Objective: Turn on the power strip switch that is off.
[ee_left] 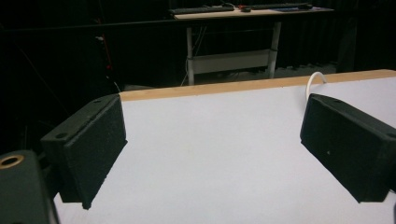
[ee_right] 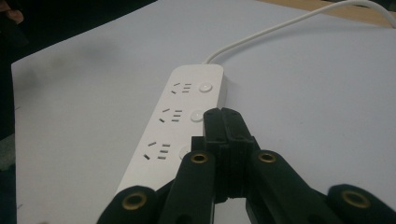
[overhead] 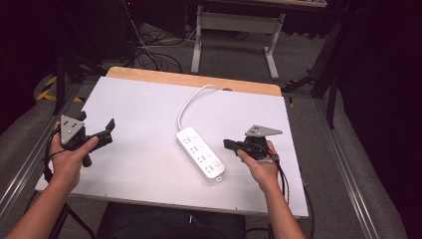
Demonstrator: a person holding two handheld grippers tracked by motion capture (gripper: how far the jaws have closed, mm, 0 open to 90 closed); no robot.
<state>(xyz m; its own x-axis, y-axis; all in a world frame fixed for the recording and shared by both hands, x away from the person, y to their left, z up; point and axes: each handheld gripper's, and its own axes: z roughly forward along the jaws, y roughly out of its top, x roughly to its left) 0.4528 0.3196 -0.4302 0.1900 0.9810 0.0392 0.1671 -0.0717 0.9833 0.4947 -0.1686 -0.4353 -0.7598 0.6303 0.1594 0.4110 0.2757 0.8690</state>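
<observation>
A white power strip (overhead: 200, 153) with several sockets and round buttons lies slantwise in the middle of the white board (overhead: 139, 114). Its white cable (overhead: 191, 99) curves off to the far edge. My right gripper (overhead: 228, 144) is shut with nothing in it and points left, its tip just right of the strip. In the right gripper view the closed jaws (ee_right: 223, 115) overlap the power strip (ee_right: 177, 100) beside a button. My left gripper (overhead: 105, 132) is held open near the board's left edge, well away from the strip. In its own view the pads (ee_left: 93, 149) stand wide apart around bare board.
A wooden table edge (overhead: 194, 79) runs along the back of the board. Behind it stand a white desk frame (overhead: 234, 30) and loose floor cables (overhead: 154, 55). Metal rails (overhead: 343, 164) flank the table. The cable (ee_left: 315, 80) shows at the left gripper view's right.
</observation>
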